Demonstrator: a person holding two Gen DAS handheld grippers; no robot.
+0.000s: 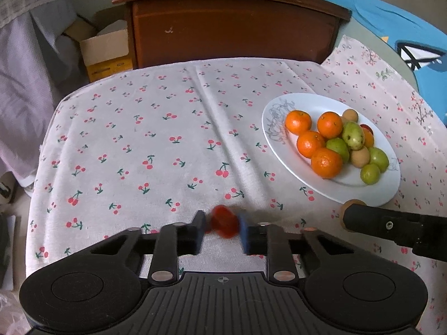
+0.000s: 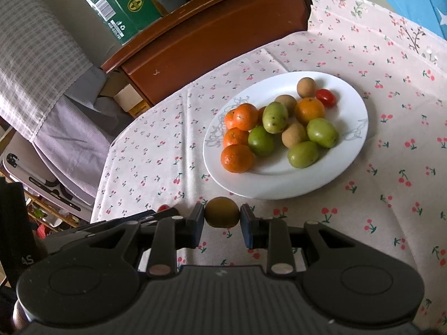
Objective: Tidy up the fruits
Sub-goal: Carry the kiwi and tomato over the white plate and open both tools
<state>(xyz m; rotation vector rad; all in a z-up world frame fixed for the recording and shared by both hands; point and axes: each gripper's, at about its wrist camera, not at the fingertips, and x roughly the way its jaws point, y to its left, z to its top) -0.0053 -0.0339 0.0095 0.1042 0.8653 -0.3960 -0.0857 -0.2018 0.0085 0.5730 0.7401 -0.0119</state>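
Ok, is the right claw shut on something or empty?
Shut: the right claw pinches a small brown fruit between both pads, short of the plate.

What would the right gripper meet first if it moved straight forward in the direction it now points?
Probably the near rim of the white plate, directly ahead of the right gripper, which holds a brown fruit. Depth is unclear.

I'm in a lived-in home: my table wears a cherry-print tablecloth [image 1: 156,145] with a white plate [image 2: 282,184] of fruit, a dark wooden cabinet [image 1: 232,28] stands behind, with open cardboard boxes [image 1: 104,51] and hanging cloth [image 2: 36,53] beside it.
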